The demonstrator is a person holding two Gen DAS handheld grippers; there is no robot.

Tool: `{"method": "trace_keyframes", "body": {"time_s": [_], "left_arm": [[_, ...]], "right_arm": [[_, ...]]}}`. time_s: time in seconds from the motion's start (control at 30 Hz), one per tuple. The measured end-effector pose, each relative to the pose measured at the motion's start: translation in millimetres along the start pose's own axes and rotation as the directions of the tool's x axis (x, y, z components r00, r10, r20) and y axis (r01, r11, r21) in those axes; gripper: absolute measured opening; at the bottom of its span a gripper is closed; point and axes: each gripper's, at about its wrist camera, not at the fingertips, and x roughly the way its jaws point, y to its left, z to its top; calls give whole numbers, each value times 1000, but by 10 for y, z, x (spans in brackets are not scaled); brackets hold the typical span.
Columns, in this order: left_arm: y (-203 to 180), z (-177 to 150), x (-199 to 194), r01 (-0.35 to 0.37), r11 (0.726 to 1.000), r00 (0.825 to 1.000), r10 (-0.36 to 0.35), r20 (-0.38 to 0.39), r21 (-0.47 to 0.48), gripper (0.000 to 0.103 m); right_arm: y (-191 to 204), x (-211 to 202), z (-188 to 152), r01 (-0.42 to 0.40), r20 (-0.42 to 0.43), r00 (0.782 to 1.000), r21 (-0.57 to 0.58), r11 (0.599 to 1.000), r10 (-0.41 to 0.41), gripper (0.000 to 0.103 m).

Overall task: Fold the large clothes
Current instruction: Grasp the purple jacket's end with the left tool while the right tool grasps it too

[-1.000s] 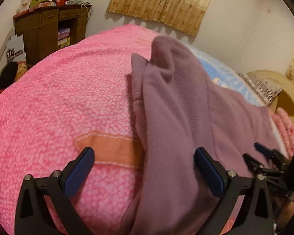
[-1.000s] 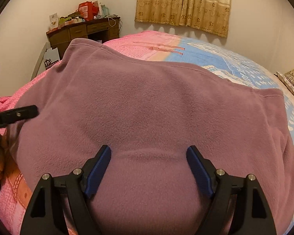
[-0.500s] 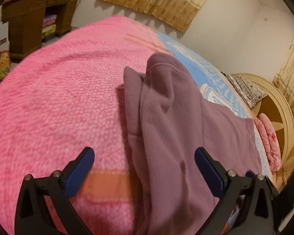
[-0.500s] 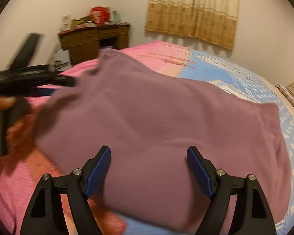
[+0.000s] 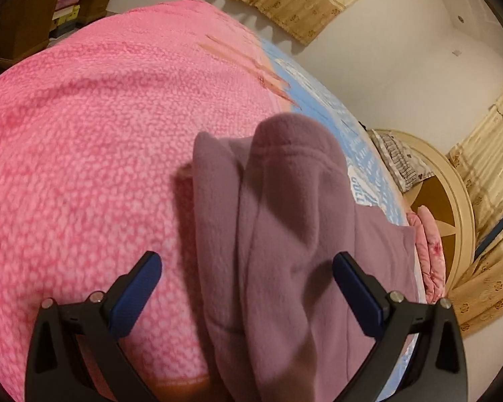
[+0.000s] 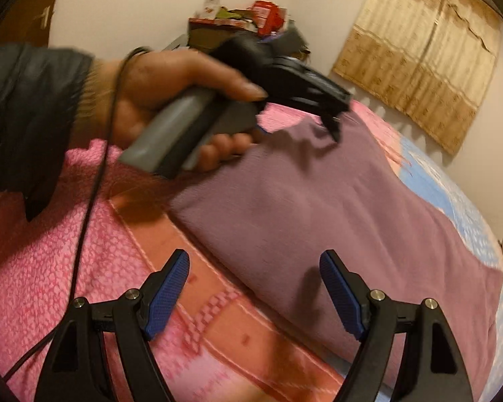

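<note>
A mauve fleece garment (image 6: pixel 318 207) is shown spread on the bed, over the seam where the pink blanket (image 5: pixel 84 140) meets the blue patterned sheet (image 6: pixel 459 207). In the left wrist view the near edge is seen doubled into a thick ridge (image 5: pixel 285 201) that runs away from the camera. The left gripper (image 5: pixel 246 288) is held released above this ridge, with nothing between the pads. The right gripper (image 6: pixel 255 284) is likewise released and empty, and is poised over the near hem, where the fleece gives way to an orange band of the blanket (image 6: pixel 251 328). In the right wrist view the person's left hand (image 6: pixel 171 100) is seen gripping the handle of its tool above the far corner. The step in hand is judged to be the choice of grasp points for a further fold. It is best done by pinching all layers at two matching corners, so that the edge is carried over level and the ridge is not dragged askew.
</note>
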Motion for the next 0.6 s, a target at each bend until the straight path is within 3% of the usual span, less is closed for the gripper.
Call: {"method": "trace_keyframes", "body": {"time_s": [0.3, 0.37, 0.5, 0.57, 0.6], "left_arm": [[39, 124, 43, 43, 997, 999, -42, -21, 68, 101], [47, 121, 47, 56, 994, 998, -54, -24, 95, 83], [123, 134, 73, 113, 990, 993, -110, -44, 83, 65], [180, 124, 66, 166, 985, 984, -161, -73, 57, 40], [199, 118, 54, 198, 980, 978, -195, -74, 24, 37]], "right_arm": [[298, 310, 216, 92, -13, 995, -137, 986, -94, 80], [351, 365, 252, 91, -12, 995, -158, 983, -94, 77], [333, 428, 311, 37, -10, 999, -155, 987, -40, 53], [309, 447, 329, 29, -15, 999, -152, 988, -31, 39], [277, 431, 336, 28, -9, 1000, -148, 989, -29, 33]]}}
